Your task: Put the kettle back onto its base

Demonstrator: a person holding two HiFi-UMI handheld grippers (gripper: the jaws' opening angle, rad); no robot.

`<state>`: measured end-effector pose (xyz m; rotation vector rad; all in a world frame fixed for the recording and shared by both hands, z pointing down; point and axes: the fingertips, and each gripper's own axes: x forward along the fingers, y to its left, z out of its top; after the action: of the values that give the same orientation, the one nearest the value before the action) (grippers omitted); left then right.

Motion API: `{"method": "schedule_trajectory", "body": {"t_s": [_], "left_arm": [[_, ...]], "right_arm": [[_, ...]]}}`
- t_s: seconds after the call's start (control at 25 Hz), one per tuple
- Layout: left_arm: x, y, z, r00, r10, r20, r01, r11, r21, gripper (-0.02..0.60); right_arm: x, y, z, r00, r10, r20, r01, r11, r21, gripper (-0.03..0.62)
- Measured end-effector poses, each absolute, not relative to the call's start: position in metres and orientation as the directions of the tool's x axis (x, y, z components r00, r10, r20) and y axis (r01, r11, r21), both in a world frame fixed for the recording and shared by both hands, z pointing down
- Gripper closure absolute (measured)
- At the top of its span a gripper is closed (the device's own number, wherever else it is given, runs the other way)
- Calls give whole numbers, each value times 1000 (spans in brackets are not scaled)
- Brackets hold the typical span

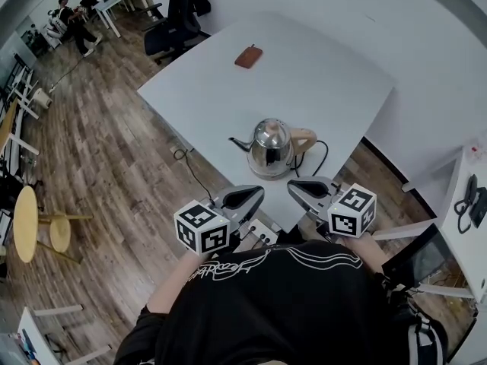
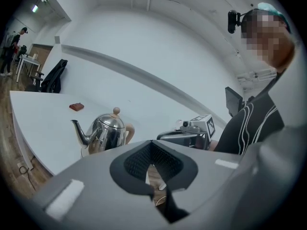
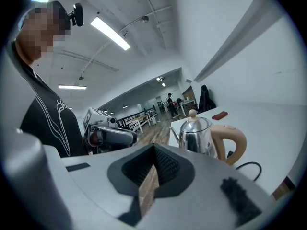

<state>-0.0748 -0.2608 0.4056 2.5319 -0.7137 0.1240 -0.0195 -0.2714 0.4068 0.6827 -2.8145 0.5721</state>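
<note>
Kettle: the steel kettle stands upright near the front edge of the white table, spout toward the left, tan handle toward the right. A base beneath it is hard to make out.
Cord: a black cord loops just behind the handle.
Left gripper: jaws closed, nothing held, short of the table edge.
Right gripper: jaws closed, empty, just beside the left.
Around: a brown wallet lies far back on the table, well apart from the kettle; an office chair stands beyond.
Gripper views: each shows the other gripper side-on and the kettle's knobbed lid.
</note>
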Motion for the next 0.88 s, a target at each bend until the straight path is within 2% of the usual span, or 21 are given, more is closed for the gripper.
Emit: {"method": "schedule_trajectory", "body": {"t_s": [0.88], "left_arm": [[-57, -262, 420, 876, -425, 226, -478, -716, 508, 577]], "right_arm": [[-9, -267, 425, -894, -382, 236, -447, 800, -401, 589]]}}
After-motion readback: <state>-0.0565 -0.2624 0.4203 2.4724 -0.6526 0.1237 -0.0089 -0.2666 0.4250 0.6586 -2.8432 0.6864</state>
